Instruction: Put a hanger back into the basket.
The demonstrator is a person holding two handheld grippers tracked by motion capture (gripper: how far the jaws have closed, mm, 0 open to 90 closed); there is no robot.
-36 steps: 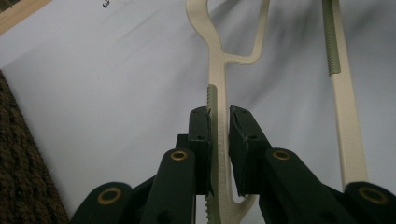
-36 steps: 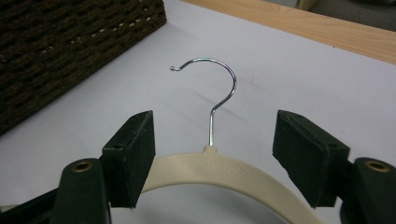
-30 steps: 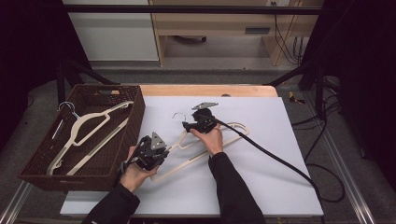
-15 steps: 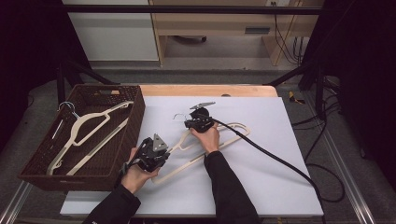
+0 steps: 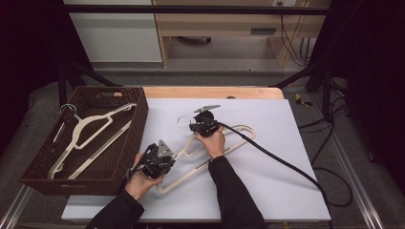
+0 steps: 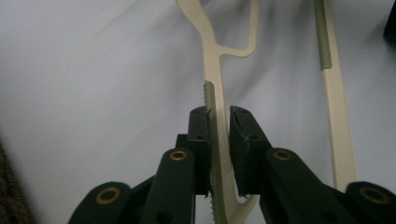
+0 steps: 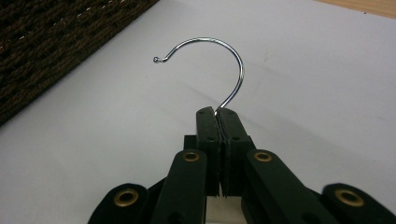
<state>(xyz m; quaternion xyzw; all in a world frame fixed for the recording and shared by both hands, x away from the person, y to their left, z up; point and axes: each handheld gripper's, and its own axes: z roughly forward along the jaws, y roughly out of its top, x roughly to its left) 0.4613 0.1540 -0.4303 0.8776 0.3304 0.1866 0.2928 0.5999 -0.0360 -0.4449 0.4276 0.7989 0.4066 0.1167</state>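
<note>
A cream plastic hanger (image 5: 186, 175) with a metal hook (image 5: 183, 119) lies on the white table. My left gripper (image 5: 173, 155) holds its near shoulder. In the left gripper view the jaws (image 6: 219, 112) are shut on the hanger's notched arm (image 6: 212, 70). My right gripper (image 5: 192, 125) is at the neck of the hanger. In the right gripper view its jaws (image 7: 217, 112) have just been closing. They now stand pressed together on the stem of the chrome hook (image 7: 224, 51), which curls up and to the left over the table.
A dark wicker basket (image 5: 139, 125) stands at the table's left and holds another cream hanger (image 5: 90, 126). The basket's woven wall (image 7: 56, 42) is close to the hook's left. The right gripper's black cable (image 5: 282, 162) trails off to the right across the table.
Both hands stay on the hanger. The left gripper has shifted only slightly, and the right hand has kept still at the hook.
</note>
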